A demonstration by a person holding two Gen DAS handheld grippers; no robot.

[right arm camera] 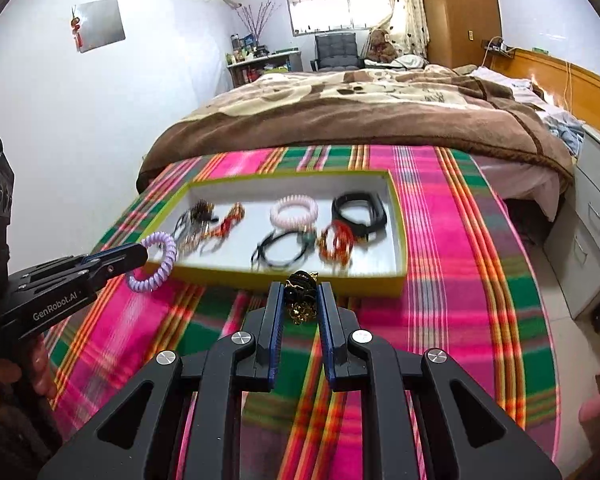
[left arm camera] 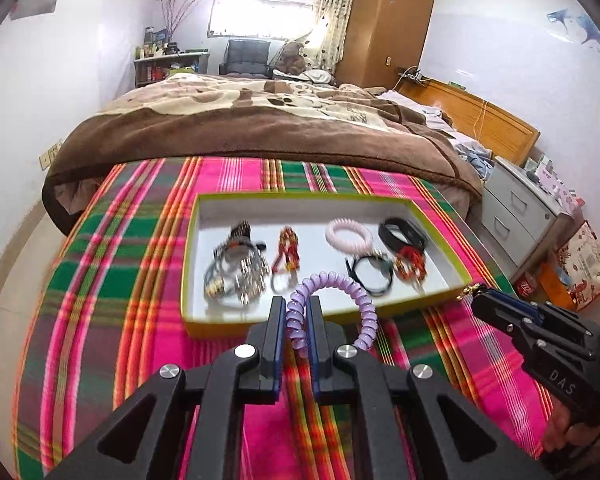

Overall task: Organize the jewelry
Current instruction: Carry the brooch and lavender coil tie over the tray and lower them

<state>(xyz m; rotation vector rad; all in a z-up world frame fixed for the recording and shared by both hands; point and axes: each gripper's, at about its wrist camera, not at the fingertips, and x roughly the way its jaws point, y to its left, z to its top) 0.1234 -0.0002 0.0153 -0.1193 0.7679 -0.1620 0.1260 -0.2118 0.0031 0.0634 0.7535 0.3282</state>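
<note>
A: Where are we standing?

B: Mid-delivery, I judge. The left gripper (left arm camera: 297, 312) is pinching a lilac plastic spiral bracelet (left arm camera: 342, 292) just short of the shallow green-rimmed tray (left arm camera: 424, 304) on the pink-and-green plaid cloth (left arm camera: 120, 260). The right gripper (right arm camera: 302, 300) is clamping a black-and-gold beaded piece (right arm camera: 301, 296) at the tray's near wall.

A: Next?

B: Probably carrying both over the rim, then loosening.

A: Anything differing between views?

B: The right wrist view is showing the bead cluster; the left is showing only a gold tip.
</note>
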